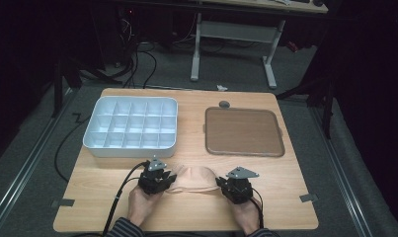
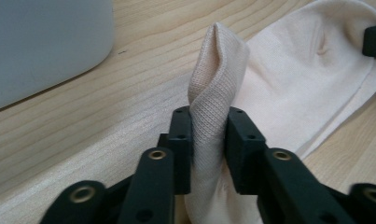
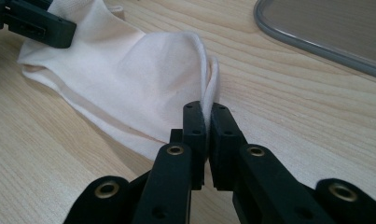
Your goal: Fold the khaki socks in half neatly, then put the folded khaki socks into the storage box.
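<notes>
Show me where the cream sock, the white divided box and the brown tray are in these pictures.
cream sock (image 1: pixel 194 177), high view, middle of the fabric between the grippers.
white divided box (image 1: pixel 132 148), high view, near outer wall.
brown tray (image 1: pixel 243 131), high view, middle of its flat bottom.

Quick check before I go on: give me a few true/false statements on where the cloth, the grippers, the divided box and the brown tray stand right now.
1. Each gripper has an end of the cloth between its jaws. True: left gripper, right gripper.
2. The cloth lies in the divided box. False: it is on the table, nearer the person than the box.
3. The brown tray holds nothing. True.
4. The right gripper's jaws stand wide apart around the cloth. False: they are pinched on a thin cloth edge.
5. The box sits right of the tray in the high view. False: it sits left of it.
</notes>
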Action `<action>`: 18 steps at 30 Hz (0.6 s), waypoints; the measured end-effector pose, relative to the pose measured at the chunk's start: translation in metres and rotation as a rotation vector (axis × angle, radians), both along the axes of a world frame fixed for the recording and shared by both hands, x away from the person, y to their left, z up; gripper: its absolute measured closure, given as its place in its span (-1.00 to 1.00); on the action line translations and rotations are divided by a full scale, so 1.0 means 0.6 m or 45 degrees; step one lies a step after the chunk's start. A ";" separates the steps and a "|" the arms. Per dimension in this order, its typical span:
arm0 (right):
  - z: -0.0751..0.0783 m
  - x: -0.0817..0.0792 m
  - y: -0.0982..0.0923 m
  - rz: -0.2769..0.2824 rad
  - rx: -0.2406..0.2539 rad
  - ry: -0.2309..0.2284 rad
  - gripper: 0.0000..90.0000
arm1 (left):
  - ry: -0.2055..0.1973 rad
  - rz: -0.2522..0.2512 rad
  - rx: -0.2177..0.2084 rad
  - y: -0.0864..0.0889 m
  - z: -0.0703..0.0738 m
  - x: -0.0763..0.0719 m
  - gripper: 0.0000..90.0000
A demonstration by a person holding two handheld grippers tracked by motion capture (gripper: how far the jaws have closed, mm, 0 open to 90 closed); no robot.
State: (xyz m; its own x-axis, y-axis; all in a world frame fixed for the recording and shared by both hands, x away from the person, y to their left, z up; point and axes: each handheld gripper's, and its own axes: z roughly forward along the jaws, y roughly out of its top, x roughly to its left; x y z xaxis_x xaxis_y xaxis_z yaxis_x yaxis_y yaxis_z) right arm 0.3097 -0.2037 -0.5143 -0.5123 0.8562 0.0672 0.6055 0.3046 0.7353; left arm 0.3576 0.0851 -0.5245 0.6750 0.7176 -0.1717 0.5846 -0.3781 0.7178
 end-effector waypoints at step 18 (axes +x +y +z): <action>0.009 -0.003 -0.001 -0.050 0.026 -0.036 0.24 | 0.001 0.054 -0.001 0.016 0.001 -0.003 -0.09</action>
